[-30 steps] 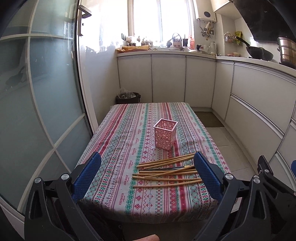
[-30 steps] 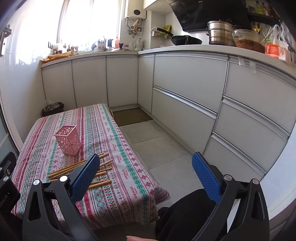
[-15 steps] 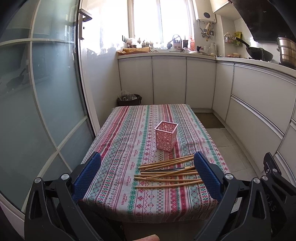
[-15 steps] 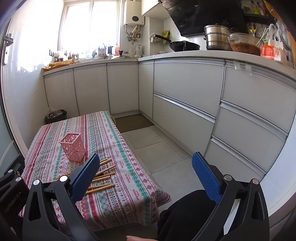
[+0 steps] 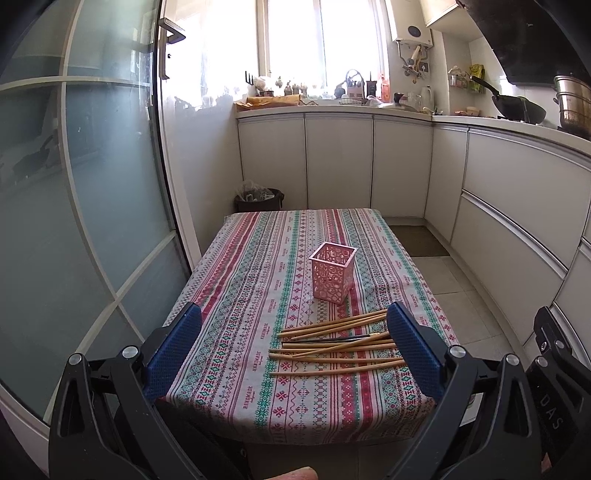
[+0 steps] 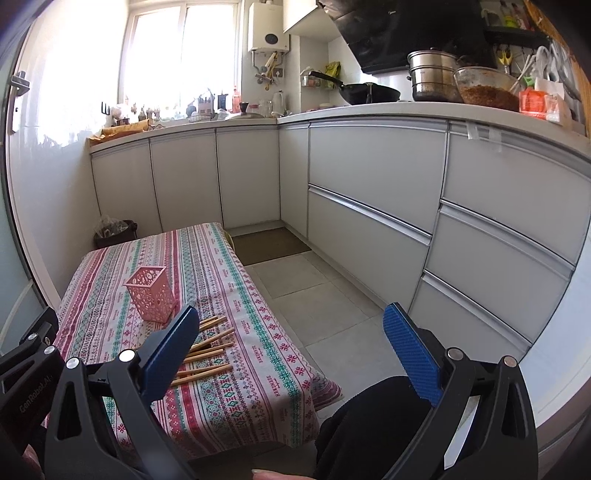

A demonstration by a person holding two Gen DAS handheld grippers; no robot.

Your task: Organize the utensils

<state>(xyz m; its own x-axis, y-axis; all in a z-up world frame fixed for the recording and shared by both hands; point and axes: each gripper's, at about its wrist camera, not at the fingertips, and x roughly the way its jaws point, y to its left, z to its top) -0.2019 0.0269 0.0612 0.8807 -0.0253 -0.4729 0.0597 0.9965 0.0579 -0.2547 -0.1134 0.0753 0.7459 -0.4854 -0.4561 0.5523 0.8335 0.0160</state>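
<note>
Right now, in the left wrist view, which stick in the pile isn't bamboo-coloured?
The thin dark stick in the middle of the pile, lying crosswise like the others. The chopsticks around it are all tan; it alone is blackish and slimmer.

Ahead of me the worktop (image 5: 258, 280) wears a striped, patterned cloth, and beyond its far end a dark bin (image 5: 258, 199) with a crumpled liner stands on the floor against white cabinets (image 5: 338, 162). To my left runs a frosted glass door (image 5: 92, 184) with a dark handle, and a bright window (image 5: 321, 37) sits above a cluttered counter (image 6: 369, 109). On that counter I see a black wok (image 6: 364, 92), a steel pot (image 6: 432, 75) and a glass bowl (image 6: 484, 88) of something brown, with a white water heater (image 6: 267, 31) on the wall and a brown mat (image 6: 271, 245) on the grey tiled floor.
</note>
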